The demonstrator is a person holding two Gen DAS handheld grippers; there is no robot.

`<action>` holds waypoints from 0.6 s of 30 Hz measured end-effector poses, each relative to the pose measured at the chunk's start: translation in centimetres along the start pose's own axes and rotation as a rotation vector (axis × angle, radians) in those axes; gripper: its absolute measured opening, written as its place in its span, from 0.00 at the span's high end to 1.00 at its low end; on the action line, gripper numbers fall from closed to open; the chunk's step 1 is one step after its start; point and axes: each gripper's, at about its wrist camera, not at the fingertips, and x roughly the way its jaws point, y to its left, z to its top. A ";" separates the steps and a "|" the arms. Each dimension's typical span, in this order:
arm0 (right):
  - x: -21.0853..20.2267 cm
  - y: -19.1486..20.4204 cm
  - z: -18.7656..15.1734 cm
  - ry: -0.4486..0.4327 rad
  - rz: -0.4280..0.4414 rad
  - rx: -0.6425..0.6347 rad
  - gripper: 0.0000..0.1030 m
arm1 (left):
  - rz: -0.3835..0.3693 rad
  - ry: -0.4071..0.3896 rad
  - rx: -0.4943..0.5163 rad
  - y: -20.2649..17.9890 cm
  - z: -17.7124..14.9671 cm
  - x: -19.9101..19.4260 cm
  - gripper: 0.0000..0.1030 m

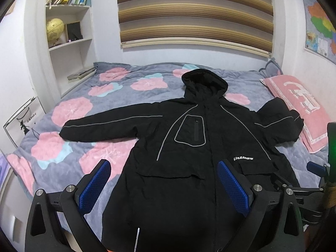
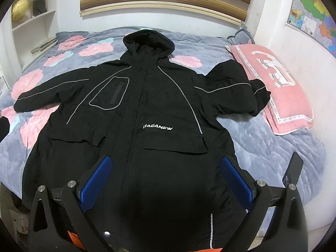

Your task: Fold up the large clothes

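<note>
The left gripper hangs above the lower front of the coat with its blue pads spread wide and nothing between them. The right gripper hangs the same way over the coat, jaws wide apart and empty, a little further toward the right-hand pocket flap. The black hooded coat lies front up and spread flat on the bed, hood toward the far wall, hem toward the near edge. Its left-view sleeve stretches straight out across the flowered quilt; the other sleeve is bent and bunched, its cuff touching the pink pillow. Grey piping runs along the sleeves and around a chest pocket, and white lettering sits on the opposite side of the zip. A striped blind hangs above the bed, shelves with books and a globe stand to the left, and a map is on the right wall.
</note>
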 end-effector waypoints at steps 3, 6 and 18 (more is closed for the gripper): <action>0.1 0.2 0.0 0.002 -0.002 -0.010 0.00 | 0.004 -0.003 0.005 -0.1 -0.1 0.0 0.02; 0.1 0.5 0.0 0.002 -0.003 -0.020 0.00 | 0.000 0.000 0.006 -0.2 -0.1 0.1 0.02; 0.1 0.9 0.1 0.002 -0.011 -0.033 0.00 | -0.011 0.007 0.011 -0.6 -0.1 0.3 0.02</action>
